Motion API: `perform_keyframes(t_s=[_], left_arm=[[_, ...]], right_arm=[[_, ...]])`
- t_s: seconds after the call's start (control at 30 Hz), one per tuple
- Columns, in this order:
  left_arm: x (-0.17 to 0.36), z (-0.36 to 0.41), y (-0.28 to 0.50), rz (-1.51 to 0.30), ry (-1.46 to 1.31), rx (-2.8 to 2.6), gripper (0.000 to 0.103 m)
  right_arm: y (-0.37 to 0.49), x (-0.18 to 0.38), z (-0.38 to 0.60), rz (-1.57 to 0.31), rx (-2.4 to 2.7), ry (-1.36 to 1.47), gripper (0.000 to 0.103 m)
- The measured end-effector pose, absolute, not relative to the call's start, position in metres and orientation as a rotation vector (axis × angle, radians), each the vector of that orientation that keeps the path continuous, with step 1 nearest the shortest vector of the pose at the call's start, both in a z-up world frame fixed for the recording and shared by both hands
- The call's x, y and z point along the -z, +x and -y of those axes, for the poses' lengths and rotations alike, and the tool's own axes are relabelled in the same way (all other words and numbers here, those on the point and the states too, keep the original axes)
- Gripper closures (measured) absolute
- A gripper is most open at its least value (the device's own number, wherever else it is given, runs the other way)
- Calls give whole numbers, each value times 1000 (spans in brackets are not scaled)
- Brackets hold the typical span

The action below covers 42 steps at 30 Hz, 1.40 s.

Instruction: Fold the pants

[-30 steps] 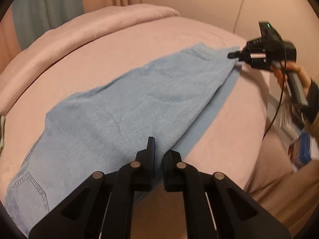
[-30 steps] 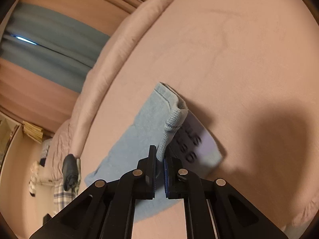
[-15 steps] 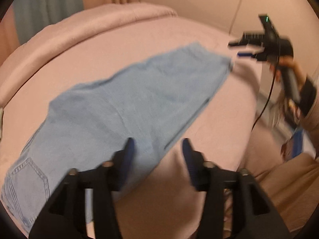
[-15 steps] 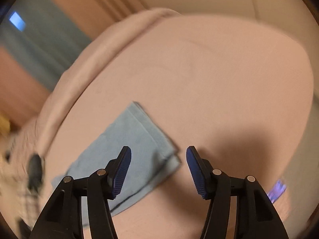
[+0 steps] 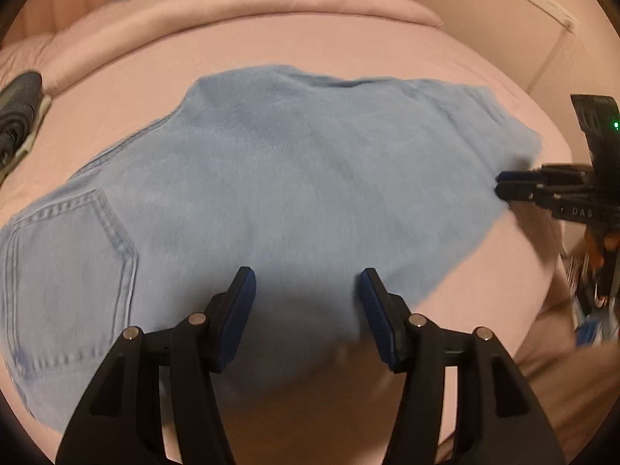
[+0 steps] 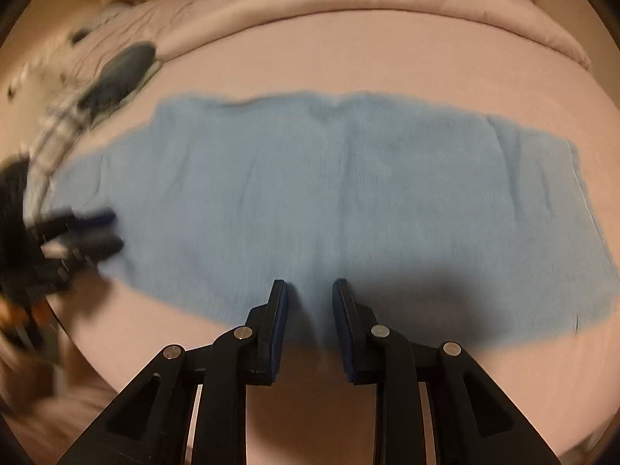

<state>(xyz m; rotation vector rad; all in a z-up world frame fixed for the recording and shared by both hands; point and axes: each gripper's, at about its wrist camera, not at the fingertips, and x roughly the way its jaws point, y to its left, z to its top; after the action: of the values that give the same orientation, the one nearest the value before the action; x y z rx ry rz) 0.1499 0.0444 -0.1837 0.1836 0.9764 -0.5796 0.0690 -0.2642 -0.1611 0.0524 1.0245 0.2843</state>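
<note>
Light blue jeans [image 5: 294,178] lie flat across the pink bed [image 5: 348,54], back pocket [image 5: 66,267] to the left. My left gripper [image 5: 308,304] hovers open over their near edge, nothing pressed between its pads. My right gripper [image 6: 310,304] hangs over the middle of the jeans' [image 6: 348,193] near edge. Its jaws are closing, a narrow gap still between them, and the cloth lies flat below, not pinched. In the left wrist view the right gripper [image 5: 502,186] shows at the leg end. The blurred left gripper [image 6: 112,232] shows in the right wrist view.
A rolled pink duvet [image 5: 271,0] runs along the bed's far side. A dark folded garment [image 6: 120,69] and checked cloth [image 6: 54,135] lie at the far left. A person's beige trouser leg [image 5: 562,368] stands by the bed's near right edge.
Both grippers let go of the jeans and opened. The raised fold dropped flat. Both hands swung toward the middle of the near edge, and the right jaws have narrowed again.
</note>
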Motion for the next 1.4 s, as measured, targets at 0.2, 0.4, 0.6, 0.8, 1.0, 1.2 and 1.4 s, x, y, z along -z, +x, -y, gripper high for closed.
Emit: perform_keyframes(t_s=[0.2,0.4,0.6,0.8,1.0,1.2,1.4], left_arm=[[166,-77,150,-970,102,532,47],[150,-119,177,-884,87,331,45],[170,-166,197,-939,65,192,61],[146,-177,199,-852,-49,190,50],[153,-171,201,-862,-48,188,50],[166,-193,209,-867,-109,222,65],[166,-209,213,-872,-144,229,88]], right_arm=[[52,150,277,-1084,-288,27,76],[81,129,231,-938,-433,104,76],[90,163,180,-1065,-526,-78,68],[124,122,187,-1104,-665,99,67],[211,107,163,-1045,-649,200,57],[266,131,126,-1180,-626,137,57],[290,148,91,-1337,-707,102,90]])
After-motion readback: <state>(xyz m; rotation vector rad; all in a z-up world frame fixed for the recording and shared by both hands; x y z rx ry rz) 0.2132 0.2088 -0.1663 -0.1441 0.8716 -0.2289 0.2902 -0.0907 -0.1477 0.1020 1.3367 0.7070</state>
